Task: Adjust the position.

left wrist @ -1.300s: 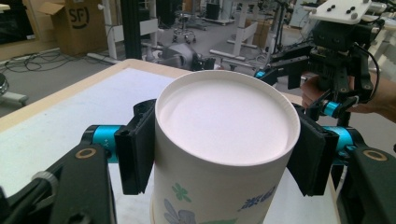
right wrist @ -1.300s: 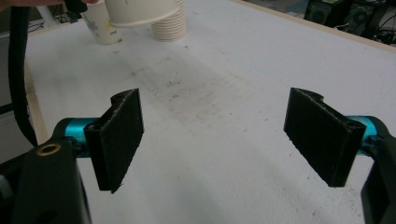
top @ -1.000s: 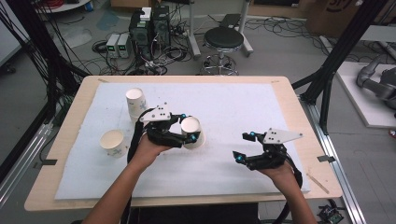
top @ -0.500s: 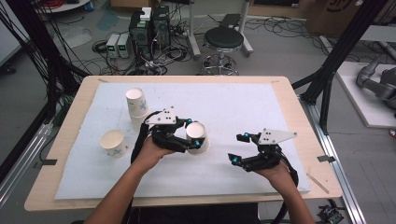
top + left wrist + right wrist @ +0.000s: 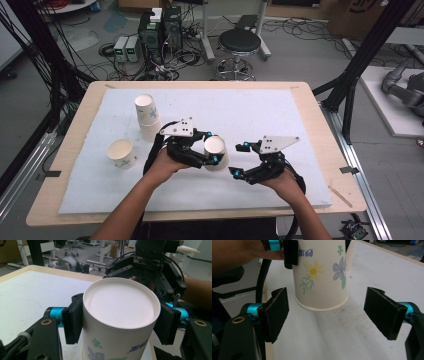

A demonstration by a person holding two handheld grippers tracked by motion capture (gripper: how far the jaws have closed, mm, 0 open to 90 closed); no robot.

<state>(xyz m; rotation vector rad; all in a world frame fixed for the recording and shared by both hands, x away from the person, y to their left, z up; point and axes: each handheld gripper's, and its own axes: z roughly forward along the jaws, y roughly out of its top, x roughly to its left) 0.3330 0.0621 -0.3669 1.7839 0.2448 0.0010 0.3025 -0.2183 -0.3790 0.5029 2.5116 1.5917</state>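
You are holding the paper cup (image 5: 216,152) in your left gripper (image 5: 210,147), its two pads clamped on the cup's sides just under the rim, near the middle of the white mat (image 5: 260,115). The cup is sitting clear of the mat, mouth up. Your right gripper (image 5: 239,159) is pointing at it from just beside, with its jaws standing wide apart and nothing between them.

The left gripper view is looking down over the cup's open mouth (image 5: 121,303), showing the pads (image 5: 72,318) pressing on both sides, with the right gripper (image 5: 150,267) close behind. The right gripper view is giving you what that one hides: the cup's lower wall with its printed flowers (image 5: 320,272), its bottom edge hanging above the mat, and the two open pads (image 5: 275,312) flanking it, lower and short of touching.

From above you are also seeing a stack of cups (image 5: 146,116) and a single cup (image 5: 121,152), both well apart on the left of the mat.
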